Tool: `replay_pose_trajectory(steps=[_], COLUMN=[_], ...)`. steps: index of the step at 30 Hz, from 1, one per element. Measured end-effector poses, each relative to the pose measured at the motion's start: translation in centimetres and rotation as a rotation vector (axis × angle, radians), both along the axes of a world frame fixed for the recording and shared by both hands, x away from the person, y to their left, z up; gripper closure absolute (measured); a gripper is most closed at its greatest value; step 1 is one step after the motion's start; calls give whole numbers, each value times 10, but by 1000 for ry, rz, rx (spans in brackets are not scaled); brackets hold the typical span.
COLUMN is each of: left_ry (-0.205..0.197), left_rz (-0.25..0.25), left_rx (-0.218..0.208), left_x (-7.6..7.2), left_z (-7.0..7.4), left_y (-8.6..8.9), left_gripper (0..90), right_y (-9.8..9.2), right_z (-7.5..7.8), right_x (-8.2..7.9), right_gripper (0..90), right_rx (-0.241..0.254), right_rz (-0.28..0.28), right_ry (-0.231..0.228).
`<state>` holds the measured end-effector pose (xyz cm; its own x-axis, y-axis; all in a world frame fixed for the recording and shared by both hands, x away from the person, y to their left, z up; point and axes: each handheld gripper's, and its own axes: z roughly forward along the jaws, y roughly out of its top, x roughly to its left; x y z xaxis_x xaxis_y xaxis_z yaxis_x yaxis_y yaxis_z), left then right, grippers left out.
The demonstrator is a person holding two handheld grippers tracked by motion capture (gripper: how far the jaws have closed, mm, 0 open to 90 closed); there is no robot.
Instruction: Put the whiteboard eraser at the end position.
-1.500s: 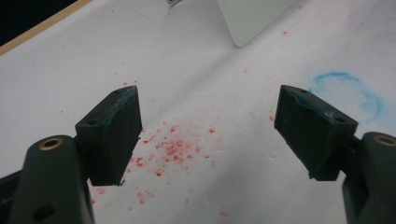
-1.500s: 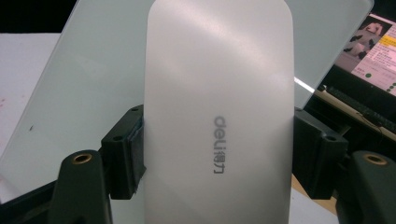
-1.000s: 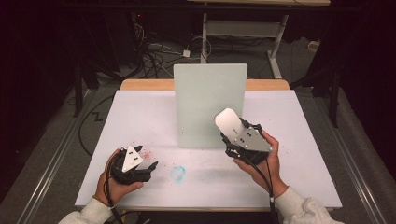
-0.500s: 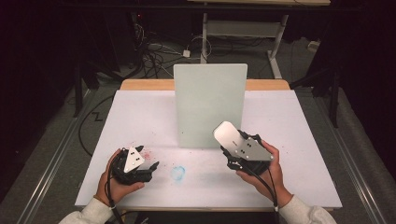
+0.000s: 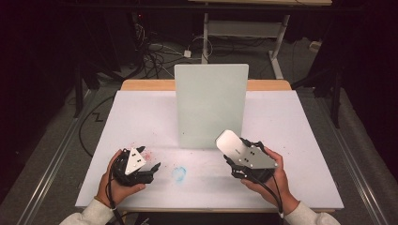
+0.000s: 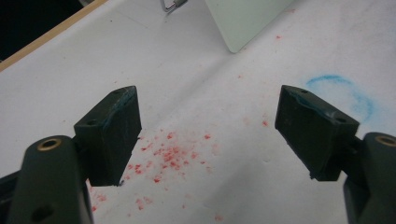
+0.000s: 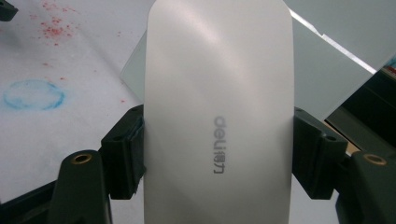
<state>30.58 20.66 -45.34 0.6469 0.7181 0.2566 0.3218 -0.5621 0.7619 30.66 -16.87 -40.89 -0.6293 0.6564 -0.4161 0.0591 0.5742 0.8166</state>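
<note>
Your right gripper (image 5: 228,149) had its fingers (image 7: 122,158) closed on a flat white slab w/ rounded corners (image 7: 217,112), one pad on each long edge. Grey "deli" lettering ran along its face in the right gripper view. Can't tell what the slab actually was. In the high view it stuck out from the gripper toward the upright pale green board (image 5: 210,105), tilted, its far end up off the table (image 5: 141,117) and just in front of the board's lower right part. Whether it touched the board couldn't be told.

Your left gripper (image 5: 152,169) sat low at the near left of the table, held in your left hand (image 5: 115,180). Its fingers (image 6: 109,133) stood wide apart w/ nothing between them, just bare white table surface below. Red specks (image 6: 170,156) lay scattered under and between those fingers, and a blue ring-shaped smudge (image 6: 343,91) showed beyond the right-hand finger in the left gripper view. In the high view that blue smudge (image 5: 179,173) lay between the two grippers, nearer the left one.

Your right hand (image 5: 272,180) gripped the right gripper from behind at the near right of the table. The board stood upright near the table's middle.
</note>
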Motion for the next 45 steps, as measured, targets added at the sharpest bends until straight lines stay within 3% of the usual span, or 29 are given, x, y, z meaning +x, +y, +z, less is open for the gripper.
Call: replay_pose_trajectory(steps=[8, 17, 29, 35, 41, 45], left_ry=[1, 8, 12, 12, 13, 13], left_rz=[-5, -11, -17, -17, -20, -19], left_rx=[5, 7, 16, 15, 19, 16], left_x=[0, 0, 0, 0, 1, 1], left_z=[0, -1, -2, -2, -2, -2], left_y=[-1, -1, -3, -2, -3, -3], left_gripper=[217, 217, 217, 217, 217, 217], right_y=[0, 10, 36, 39, 32, 27], right_z=[-5, -20, -39, -42, -30, -25], right_x=[-3, 0, 9, 10, 6, 5], right_gripper=[311, 311, 310, 300, 305, 310], right_rx=[-25, -85, -158, -168, -87, -73], right_rz=[55, 133, 168, 172, 187, 184], right_ry=[70, 190, 276, 278, 227, 205])
